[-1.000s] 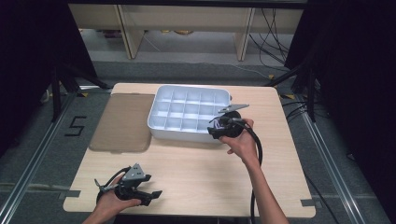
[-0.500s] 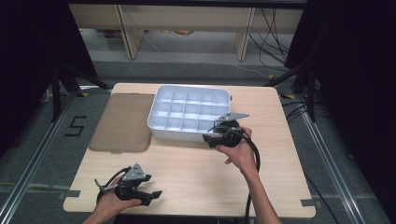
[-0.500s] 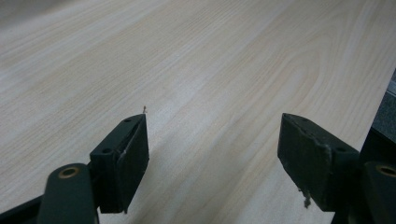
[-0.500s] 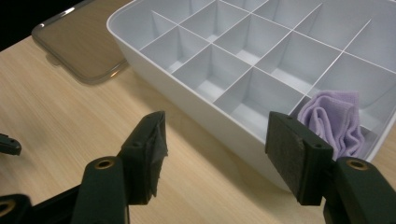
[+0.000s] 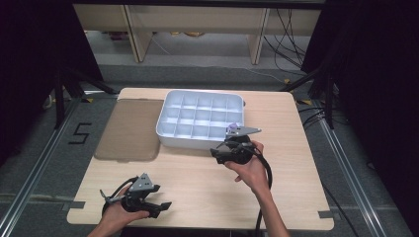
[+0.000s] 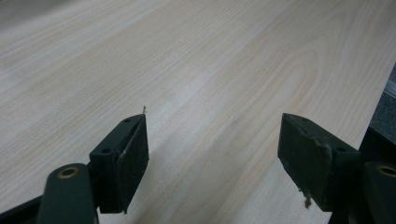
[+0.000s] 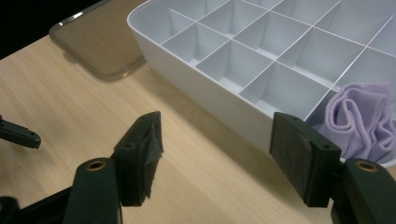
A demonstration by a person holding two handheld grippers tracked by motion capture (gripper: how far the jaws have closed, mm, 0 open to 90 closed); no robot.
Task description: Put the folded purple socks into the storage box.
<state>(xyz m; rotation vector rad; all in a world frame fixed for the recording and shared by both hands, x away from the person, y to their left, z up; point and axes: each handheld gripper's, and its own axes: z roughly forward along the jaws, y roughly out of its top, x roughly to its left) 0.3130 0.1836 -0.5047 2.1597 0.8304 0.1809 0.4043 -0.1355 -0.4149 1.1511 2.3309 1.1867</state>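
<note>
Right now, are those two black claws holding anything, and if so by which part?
Nothing. The right gripper, jaws just opening, is empty beside the tray; the purple cloth lies inside. The left gripper is open too.

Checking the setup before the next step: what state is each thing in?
divided tray: uncovered.
lid: off, flat on the table beside the tray.
purple cloth: crumpled in a near-edge compartment.
left gripper: open, empty.
right gripper: open, empty, jaws just opening.

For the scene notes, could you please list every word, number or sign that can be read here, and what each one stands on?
"5": a dark digit marked on the grey floor left of the table.
Nothing else legible: the white divided box, the brownish lid and the lilac cloth bear no readable text.
</note>
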